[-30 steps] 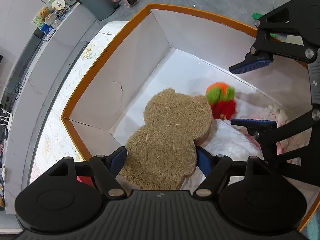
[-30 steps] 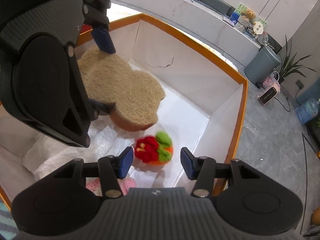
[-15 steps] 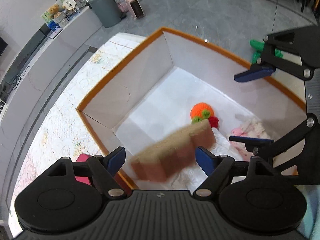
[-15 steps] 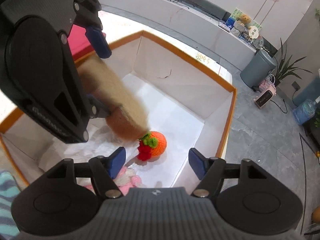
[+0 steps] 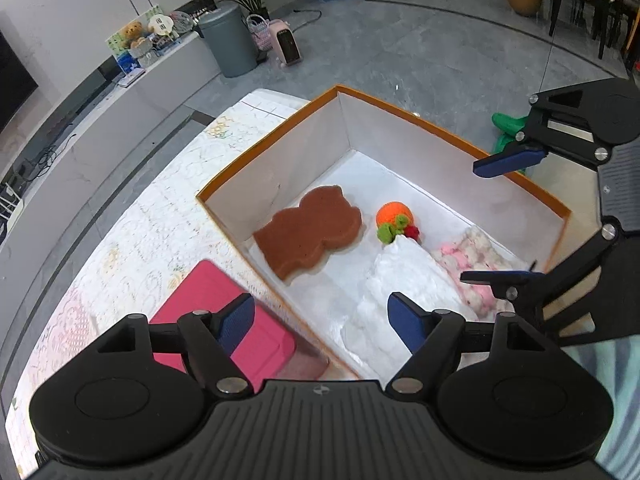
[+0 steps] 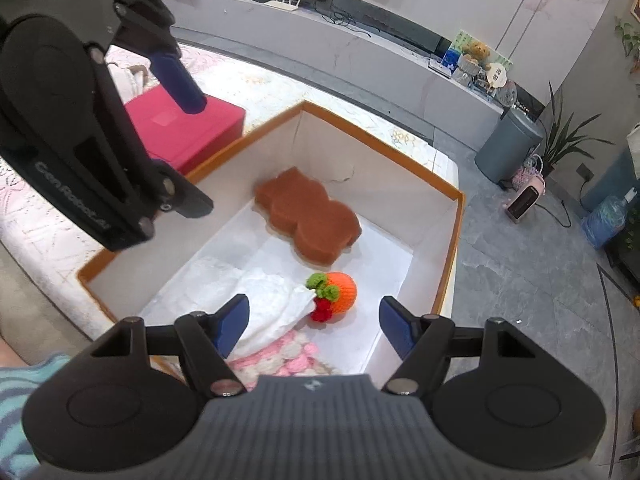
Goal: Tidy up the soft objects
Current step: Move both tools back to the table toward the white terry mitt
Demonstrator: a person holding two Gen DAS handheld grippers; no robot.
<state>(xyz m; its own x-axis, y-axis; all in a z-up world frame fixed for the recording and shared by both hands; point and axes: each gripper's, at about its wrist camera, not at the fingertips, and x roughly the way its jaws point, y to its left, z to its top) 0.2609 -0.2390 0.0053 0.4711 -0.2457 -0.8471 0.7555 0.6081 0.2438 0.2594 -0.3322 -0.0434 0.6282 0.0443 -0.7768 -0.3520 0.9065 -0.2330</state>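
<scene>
An orange-rimmed white box (image 5: pixel 400 110) (image 6: pixel 456 216) holds a brown bear-shaped sponge (image 5: pixel 310 230) (image 6: pixel 310 220) lying brown side up, a knitted orange fruit (image 5: pixel 394 218) (image 6: pixel 334 294), a white cloth (image 5: pixel 404 276) (image 6: pixel 268 300) and a pink-and-white knitted piece (image 5: pixel 476 256) (image 6: pixel 280 358). My left gripper (image 5: pixel 322 322) is open and empty, above the box's near edge. My right gripper (image 6: pixel 314 322) is open and empty, above the box; it also shows at the right of the left wrist view (image 5: pixel 506 216).
A pink flat box (image 5: pixel 224 312) (image 6: pixel 176 128) lies on the lace-covered table (image 5: pixel 132 240) left of the box. A green object (image 5: pixel 506 128) sits beyond the box's right wall. A grey bin (image 5: pixel 228 40) and a pink heater (image 5: pixel 286 42) stand on the floor.
My left gripper let go of the sponge, which fell into the box and flipped brown side up. Both grippers rose away from the box. The fruit came to rest.
</scene>
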